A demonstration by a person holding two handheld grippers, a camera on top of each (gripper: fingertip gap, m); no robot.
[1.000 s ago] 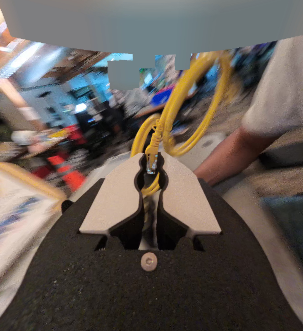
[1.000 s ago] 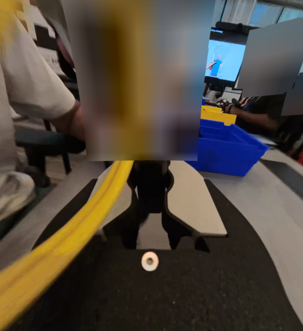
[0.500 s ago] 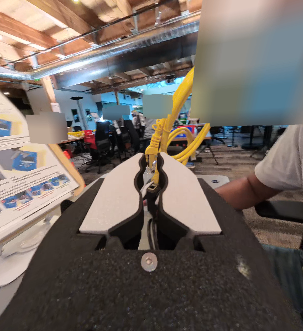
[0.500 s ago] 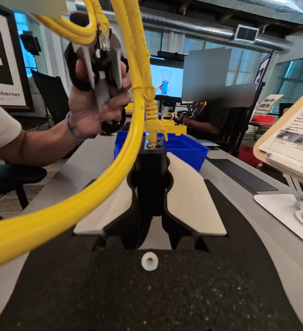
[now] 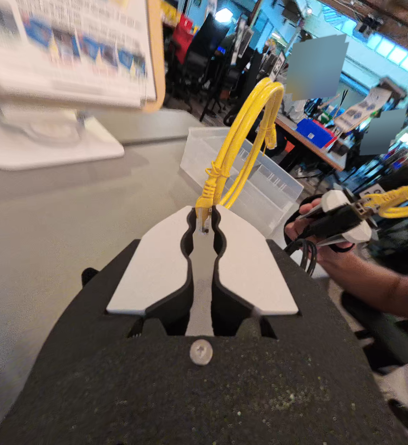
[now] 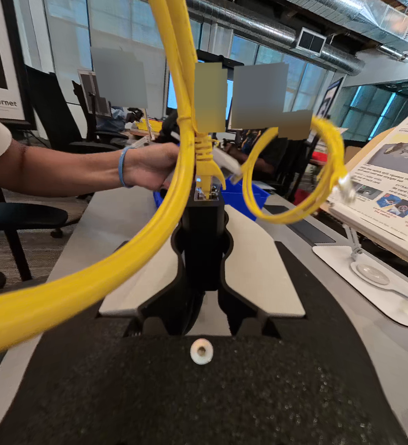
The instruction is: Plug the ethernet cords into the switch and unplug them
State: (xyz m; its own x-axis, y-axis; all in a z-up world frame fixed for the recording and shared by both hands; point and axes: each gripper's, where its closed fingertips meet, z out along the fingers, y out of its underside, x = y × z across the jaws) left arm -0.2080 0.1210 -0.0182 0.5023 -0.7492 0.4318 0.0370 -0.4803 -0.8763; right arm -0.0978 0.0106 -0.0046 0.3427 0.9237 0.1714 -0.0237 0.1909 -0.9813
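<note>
Holding the black switch (image 6: 203, 231) clamped upright in the right gripper (image 6: 203, 237), one yellow cord (image 6: 204, 166) already plugged in, the left gripper (image 5: 204, 222) pinches a second connector (image 5: 203, 220); align it squarely with a free port beside that plug.

Hidden / blurred / cut off

L wrist view: instruction board (image 5: 65, 48) smeared by motion blur, cut by top & left edges; far desks too soft to sort out. R wrist view: near yellow cord (image 6: 77, 289) out of focus, runs off left and top edges; second cord loop (image 6: 318, 192) blurred, its plug tip indistinct; switch (image 6: 204, 240) lower body hidden between the fingers.
</note>
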